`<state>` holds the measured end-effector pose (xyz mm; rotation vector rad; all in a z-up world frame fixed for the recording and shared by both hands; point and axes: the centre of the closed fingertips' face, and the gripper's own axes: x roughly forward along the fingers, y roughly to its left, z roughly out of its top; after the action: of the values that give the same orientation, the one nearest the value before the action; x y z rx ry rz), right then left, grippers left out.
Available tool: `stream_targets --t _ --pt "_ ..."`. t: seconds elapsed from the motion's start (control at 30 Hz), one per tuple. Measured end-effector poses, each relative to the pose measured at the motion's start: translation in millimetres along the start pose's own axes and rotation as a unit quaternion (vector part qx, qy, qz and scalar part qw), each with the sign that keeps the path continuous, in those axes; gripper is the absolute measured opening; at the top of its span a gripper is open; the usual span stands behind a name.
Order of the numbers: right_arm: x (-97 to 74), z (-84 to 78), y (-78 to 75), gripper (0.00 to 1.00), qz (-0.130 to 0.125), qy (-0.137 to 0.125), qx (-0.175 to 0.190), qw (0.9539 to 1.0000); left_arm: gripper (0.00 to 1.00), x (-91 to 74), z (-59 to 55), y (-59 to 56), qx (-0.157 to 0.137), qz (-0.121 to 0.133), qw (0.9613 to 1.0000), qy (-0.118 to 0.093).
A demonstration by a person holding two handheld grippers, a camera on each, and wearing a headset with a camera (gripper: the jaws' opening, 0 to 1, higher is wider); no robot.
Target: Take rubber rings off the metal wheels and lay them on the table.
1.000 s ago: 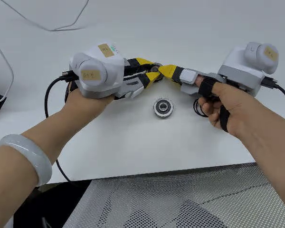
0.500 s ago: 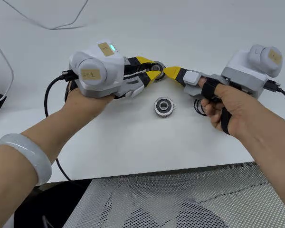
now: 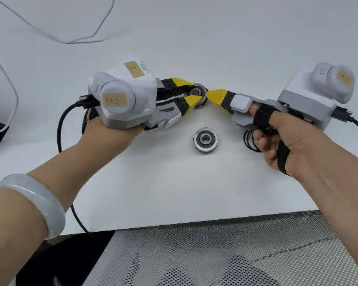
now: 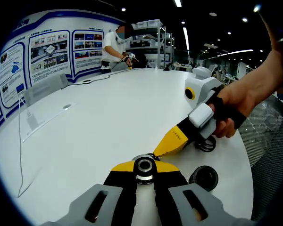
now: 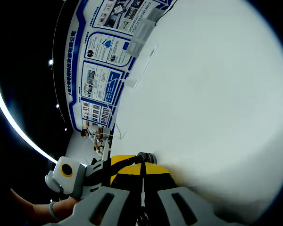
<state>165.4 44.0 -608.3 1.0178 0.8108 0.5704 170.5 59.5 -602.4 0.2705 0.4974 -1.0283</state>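
Nearest, grey mesh (image 3: 227, 250) borders the white table (image 3: 167, 179). On the table a loose wheel (image 3: 205, 140) lies flat. Just beside it are black rubber rings (image 3: 249, 138), half hidden under the right hand (image 3: 286, 140). Further out, left gripper (image 3: 190, 95) clamps a second wheel (image 4: 145, 167). Jaws of right gripper (image 3: 213, 94) are pressed together at that wheel's edge; ring pinched or not, unclear. Far wall: posters (image 4: 42, 47).

Table (image 3: 185, 185) is seen as smooth, matt white; held wheel (image 4: 145, 167) polished metal; loose wheel (image 3: 205, 139) ringed in matt black rubber.
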Motion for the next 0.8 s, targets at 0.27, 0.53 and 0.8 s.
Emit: stream_targets --t 0.27,0.53,0.8 --pt "1.0 -1.5 7.2 0.01 0.003 0.005 -0.008 0.9999 0.13 0.0 0.0 -0.1 -0.002 0.001 1.0000 0.001" --pt "0.8 -3.1 15.1 0.01 0.012 0.013 -0.016 0.9997 0.13 0.2 -0.2 -0.1 -0.002 -0.001 1.0000 0.000" --pt "-1.7 -7.5 25.1 0.01 0.032 0.024 -0.028 0.9988 0.13 0.0 1.2 -1.3 0.001 -0.004 1.0000 0.001"
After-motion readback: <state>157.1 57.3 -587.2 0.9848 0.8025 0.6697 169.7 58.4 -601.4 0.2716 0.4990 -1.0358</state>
